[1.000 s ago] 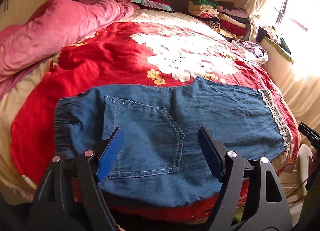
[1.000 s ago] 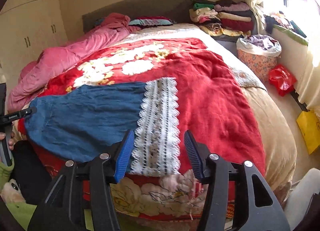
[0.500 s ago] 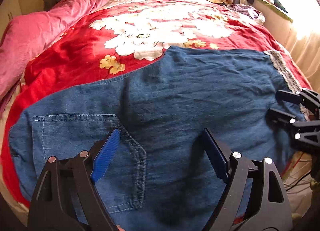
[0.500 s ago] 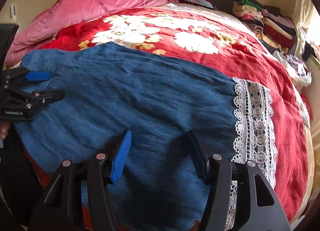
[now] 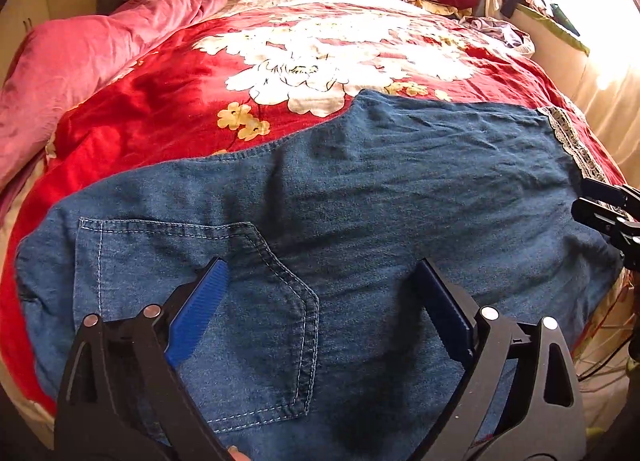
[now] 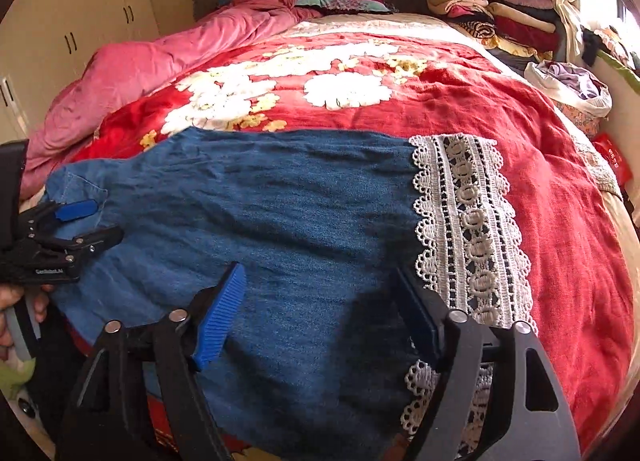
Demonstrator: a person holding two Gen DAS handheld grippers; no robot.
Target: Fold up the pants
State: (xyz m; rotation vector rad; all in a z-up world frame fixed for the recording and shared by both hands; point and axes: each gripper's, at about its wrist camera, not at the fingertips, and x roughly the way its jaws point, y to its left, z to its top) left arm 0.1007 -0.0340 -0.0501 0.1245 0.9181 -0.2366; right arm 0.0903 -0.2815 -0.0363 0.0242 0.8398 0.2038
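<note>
The pants are of soft blue denim, a little wrinkled, and they lie flat on a red blanket with white and yellow flowers, in the lower half of both views. One stitched back pocket with a pointed side shows in the lower left of the left wrist view. The leg ends in one wide band of white lace trim with round holes, at the center right of the right wrist view. The long axis of the pants runs across the frame: the waist with the pocket points to the left and the lace hem points to the right.

There are two grippers, each with two fingers, black with ribbed blue pads. The left gripper hangs over the pocket with its jaws spread wide, holding nothing. The right gripper hangs over the lower leg just beside the lace, also spread wide and empty.

At the upper left lies one crumpled pink quilt. At the upper right stands one pile of folded clothes, and one white bag of laundry is beside the bed.
</note>
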